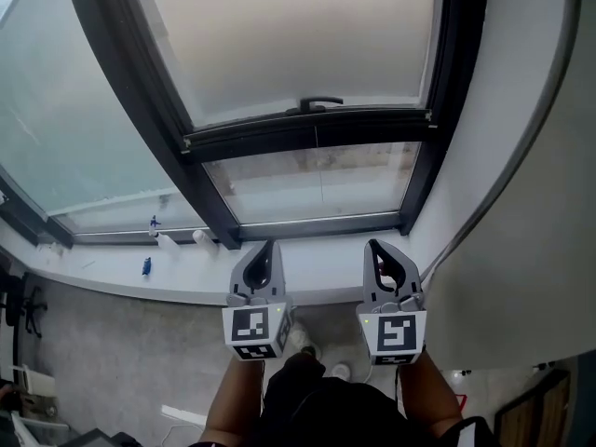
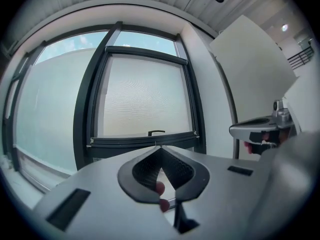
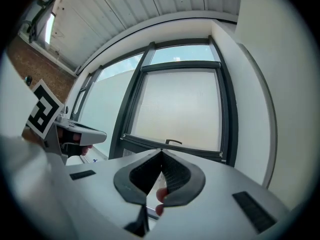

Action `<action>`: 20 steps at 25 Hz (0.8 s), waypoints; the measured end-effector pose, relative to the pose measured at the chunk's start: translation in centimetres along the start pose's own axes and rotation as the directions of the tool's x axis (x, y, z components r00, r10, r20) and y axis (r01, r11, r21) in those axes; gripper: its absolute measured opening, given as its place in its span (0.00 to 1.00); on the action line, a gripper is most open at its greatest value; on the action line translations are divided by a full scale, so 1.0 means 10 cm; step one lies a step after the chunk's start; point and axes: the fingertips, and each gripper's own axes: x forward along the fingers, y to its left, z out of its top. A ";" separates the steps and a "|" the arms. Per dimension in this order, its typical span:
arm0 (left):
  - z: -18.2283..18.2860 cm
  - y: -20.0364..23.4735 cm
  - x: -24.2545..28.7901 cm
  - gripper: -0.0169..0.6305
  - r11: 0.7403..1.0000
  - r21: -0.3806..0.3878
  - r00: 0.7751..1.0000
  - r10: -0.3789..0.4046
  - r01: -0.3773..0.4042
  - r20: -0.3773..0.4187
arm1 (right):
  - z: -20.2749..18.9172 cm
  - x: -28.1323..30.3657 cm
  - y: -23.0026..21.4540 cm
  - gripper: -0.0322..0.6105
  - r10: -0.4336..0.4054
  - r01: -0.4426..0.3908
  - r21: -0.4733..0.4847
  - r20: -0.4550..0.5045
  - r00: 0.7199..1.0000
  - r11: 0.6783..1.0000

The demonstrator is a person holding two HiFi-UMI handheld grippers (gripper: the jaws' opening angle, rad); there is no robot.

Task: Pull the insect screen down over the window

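Note:
The insect screen [image 1: 298, 35] covers most of the dark-framed window. Its dark bottom bar [image 1: 307, 130] carries a small handle [image 1: 321, 103], and a strip of bare glass [image 1: 317, 180] shows under the bar. My left gripper [image 1: 268, 248] and right gripper [image 1: 374, 246] are side by side in front of the sill, below the bar and apart from it. Both point at the window with jaws shut and nothing between them. The left gripper view shows its tips [image 2: 159, 148] just under the handle [image 2: 156, 132]. The right gripper view shows its tips [image 3: 161, 153] below the handle [image 3: 173, 142].
A white sill [image 1: 200, 273] runs under the window, with small bottles [image 1: 154, 223] and a blue item [image 1: 146, 266] at its left. A white wall [image 1: 521, 156] stands close on the right. Grey floor [image 1: 121, 361] and the person's feet lie below.

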 end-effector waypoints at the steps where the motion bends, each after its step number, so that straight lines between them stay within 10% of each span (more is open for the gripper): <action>1: -0.01 -0.04 -0.04 0.03 1.000 0.005 1.000 -0.002 0.002 -0.004 | -0.03 -0.05 0.00 0.06 -0.005 0.005 0.018 -0.011 1.000 1.000; 20: -0.23 -0.14 -0.29 0.03 1.000 0.028 1.000 0.004 -0.003 -0.017 | -0.37 -0.27 0.04 0.05 -0.016 0.014 -0.052 -0.040 0.999 0.999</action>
